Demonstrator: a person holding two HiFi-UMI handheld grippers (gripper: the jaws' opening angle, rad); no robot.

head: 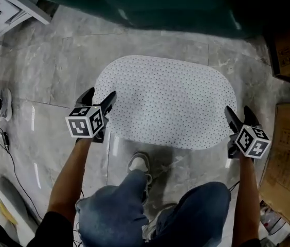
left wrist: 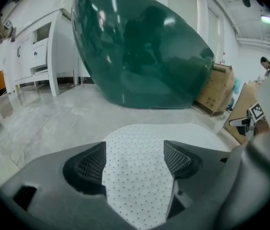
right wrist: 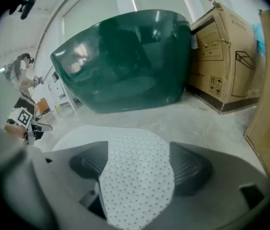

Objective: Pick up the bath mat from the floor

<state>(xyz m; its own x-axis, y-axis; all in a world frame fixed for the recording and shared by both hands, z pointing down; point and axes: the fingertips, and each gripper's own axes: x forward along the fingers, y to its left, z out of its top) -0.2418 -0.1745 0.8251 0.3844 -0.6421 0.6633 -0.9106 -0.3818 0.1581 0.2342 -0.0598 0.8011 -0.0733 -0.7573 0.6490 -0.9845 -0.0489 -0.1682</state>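
The white oval bath mat (head: 165, 102) with small dark dots lies flat on the grey marble floor in the head view. My left gripper (head: 101, 94) is at the mat's left edge and stands open, its jaws on either side of the rim. At the mat's right edge my right gripper (head: 237, 109) is also open. In the left gripper view the mat (left wrist: 135, 176) shows between the wide-apart jaws of the left gripper (left wrist: 135, 152), with neither pad pressing on it. The right gripper view shows the same: the mat (right wrist: 137, 176) lies between the spread jaws of the right gripper (right wrist: 139, 152).
A dark green bathtub (head: 186, 9) stands just beyond the mat. Cardboard boxes (head: 289, 153) line the right side. A white cabinet (head: 6, 9) is at the upper left, and cables (head: 3, 138) trail on the floor at left. The person's shoe (head: 140, 163) rests by the mat's near edge.
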